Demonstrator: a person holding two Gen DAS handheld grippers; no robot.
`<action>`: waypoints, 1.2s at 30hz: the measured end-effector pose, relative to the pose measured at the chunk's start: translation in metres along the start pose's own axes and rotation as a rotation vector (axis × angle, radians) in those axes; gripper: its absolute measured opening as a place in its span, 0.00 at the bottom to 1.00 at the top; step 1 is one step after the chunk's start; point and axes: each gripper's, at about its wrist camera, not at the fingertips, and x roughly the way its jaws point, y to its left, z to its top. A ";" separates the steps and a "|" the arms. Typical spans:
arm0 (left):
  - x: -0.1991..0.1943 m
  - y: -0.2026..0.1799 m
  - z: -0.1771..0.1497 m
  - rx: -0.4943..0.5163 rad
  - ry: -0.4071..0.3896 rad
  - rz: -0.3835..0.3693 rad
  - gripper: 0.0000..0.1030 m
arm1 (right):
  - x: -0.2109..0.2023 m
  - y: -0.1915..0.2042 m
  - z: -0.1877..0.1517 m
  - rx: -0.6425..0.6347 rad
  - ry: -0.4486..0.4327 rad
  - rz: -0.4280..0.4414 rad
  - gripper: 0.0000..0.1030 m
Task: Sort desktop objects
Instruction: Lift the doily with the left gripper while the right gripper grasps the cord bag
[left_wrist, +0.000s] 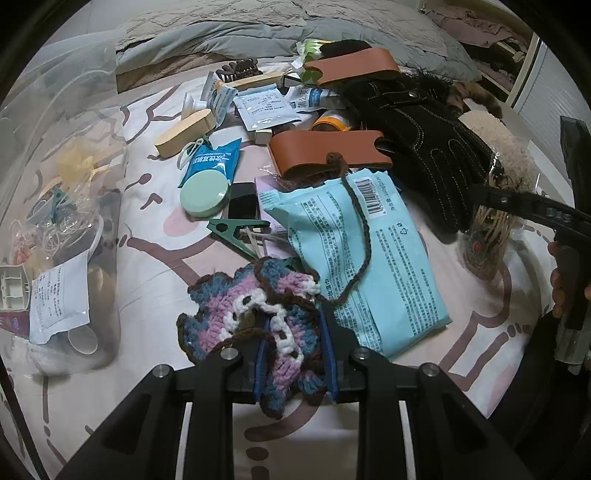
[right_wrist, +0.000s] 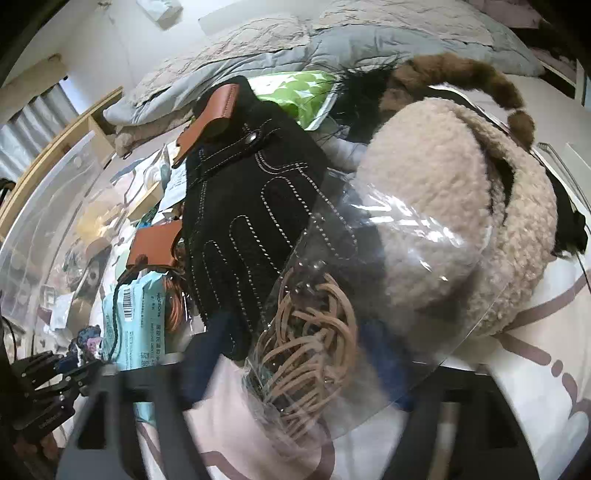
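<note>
My left gripper (left_wrist: 293, 347) is shut on a crocheted pink, blue and brown pouch (left_wrist: 255, 314), whose brown yarn cord (left_wrist: 364, 236) trails over a light blue wipes pack (left_wrist: 373, 254). My right gripper (right_wrist: 299, 354) holds a clear plastic bag of tan rubber bands (right_wrist: 314, 332) between its blurred blue fingers (right_wrist: 207, 354); it also shows in the left wrist view (left_wrist: 487, 229). A black stitched glove (right_wrist: 243, 206) lies just beyond the bag.
A clear storage bin (left_wrist: 59, 206) with small items stands at the left. Brown leather cases (left_wrist: 328, 151), a green round lid (left_wrist: 204, 195), a green clip (left_wrist: 236, 229), packets, a beige fleece earmuff (right_wrist: 461, 206) and a grey duvet (left_wrist: 258, 33) crowd the bed.
</note>
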 end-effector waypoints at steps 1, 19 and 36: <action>0.000 0.000 0.000 -0.001 0.000 0.000 0.24 | -0.003 -0.001 0.000 0.008 -0.014 0.003 0.92; -0.007 0.000 -0.001 0.001 -0.023 -0.013 0.24 | 0.002 -0.021 -0.020 0.177 0.072 0.085 0.45; -0.020 -0.003 0.000 -0.028 -0.092 -0.037 0.24 | -0.030 -0.008 -0.013 0.109 -0.074 0.275 0.10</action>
